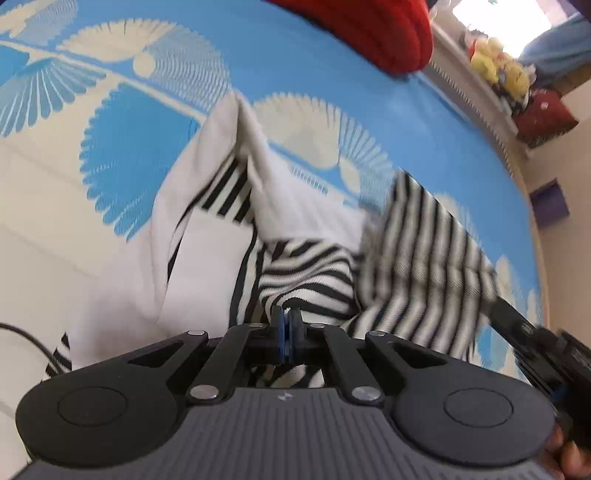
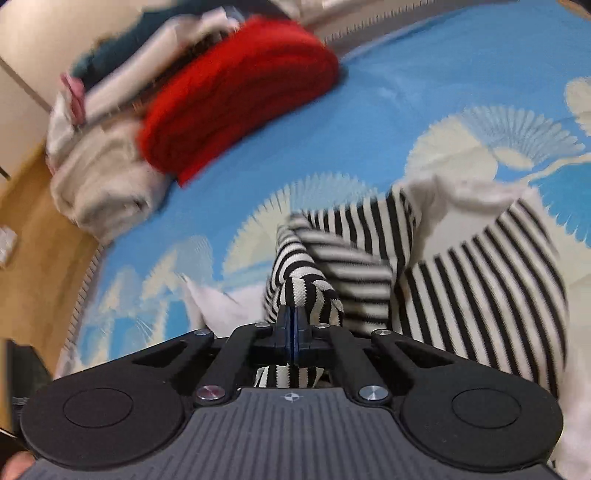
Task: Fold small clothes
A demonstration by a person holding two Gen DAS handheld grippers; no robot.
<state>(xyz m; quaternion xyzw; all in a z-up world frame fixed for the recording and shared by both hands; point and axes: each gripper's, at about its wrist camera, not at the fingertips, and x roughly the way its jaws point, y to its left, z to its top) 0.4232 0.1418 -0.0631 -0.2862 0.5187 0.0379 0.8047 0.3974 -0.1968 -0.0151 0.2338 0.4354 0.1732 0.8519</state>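
Observation:
A small white garment with black stripes [image 1: 303, 266] lies crumpled on a blue mat with cream fan patterns [image 1: 155, 140]. My left gripper [image 1: 287, 317] is shut on a striped fold of it near its front edge. My right gripper [image 2: 294, 317] is shut on another striped fold [image 2: 306, 291] and lifts it off the mat [image 2: 369, 122]. The right gripper also shows at the right edge of the left wrist view [image 1: 532, 343], holding the blurred striped part [image 1: 424, 266]. The garment's white part [image 2: 476, 199] trails to the right.
A folded red knit [image 2: 236, 92] rests on a pile of white and dark clothes [image 2: 103, 177] at the mat's far left edge; it also shows in the left wrist view [image 1: 369, 29]. Wooden floor [image 2: 33, 229] lies beyond the mat. Yellow toys [image 1: 498, 70] sit by the wall.

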